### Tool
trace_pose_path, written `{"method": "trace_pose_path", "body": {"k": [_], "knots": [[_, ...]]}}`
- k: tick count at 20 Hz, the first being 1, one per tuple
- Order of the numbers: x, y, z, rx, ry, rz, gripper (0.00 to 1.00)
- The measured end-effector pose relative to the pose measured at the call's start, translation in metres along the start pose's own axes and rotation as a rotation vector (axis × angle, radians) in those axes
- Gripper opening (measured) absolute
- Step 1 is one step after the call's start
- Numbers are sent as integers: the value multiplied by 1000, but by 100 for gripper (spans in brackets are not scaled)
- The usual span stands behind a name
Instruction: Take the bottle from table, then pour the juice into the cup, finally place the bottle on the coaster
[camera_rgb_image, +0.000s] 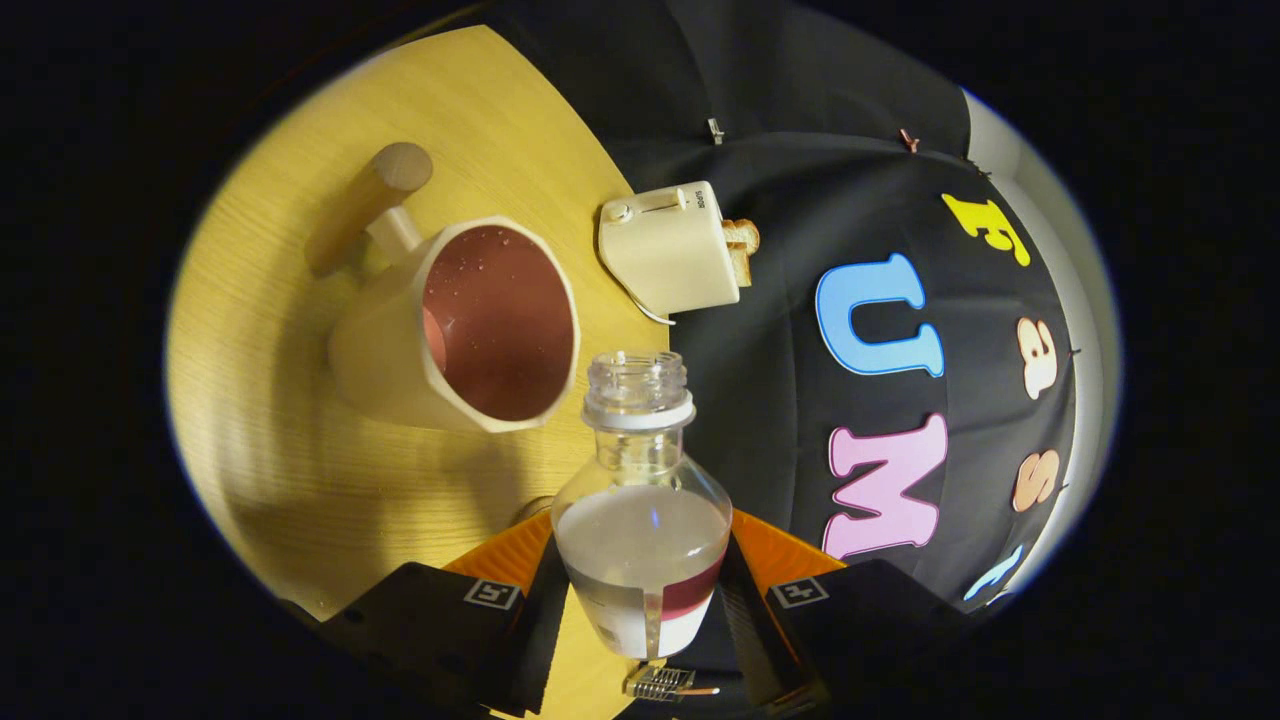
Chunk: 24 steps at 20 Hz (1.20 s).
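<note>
A clear plastic bottle (642, 520) with no cap, holding pale liquid and wearing a red and white label, sits between my fingers. My gripper (640, 600) is shut on the bottle's body. The view is rolled, so the table (290, 480) stands tilted and the bottle's open mouth points toward the cup. The cream cup (470, 330) with a pinkish inside and a wooden handle lies just beyond the bottle's mouth, a little to the side of it. Drops cling to the cup's inner wall.
A cream toaster (668, 250) with a slice of bread (742, 245) in it stands beyond the cup at the table's far edge, against the black cloth wall.
</note>
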<state>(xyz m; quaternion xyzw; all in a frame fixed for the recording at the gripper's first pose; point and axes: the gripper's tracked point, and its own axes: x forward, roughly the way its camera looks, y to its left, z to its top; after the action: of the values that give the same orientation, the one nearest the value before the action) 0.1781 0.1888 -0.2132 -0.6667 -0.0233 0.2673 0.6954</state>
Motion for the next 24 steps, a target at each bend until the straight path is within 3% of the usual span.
{"method": "trace_pose_path", "body": {"k": [5,24], "knots": [[1,-3,6,-154,-44,0,75],[22,-11,31,-417,-149,-21,75]]}}
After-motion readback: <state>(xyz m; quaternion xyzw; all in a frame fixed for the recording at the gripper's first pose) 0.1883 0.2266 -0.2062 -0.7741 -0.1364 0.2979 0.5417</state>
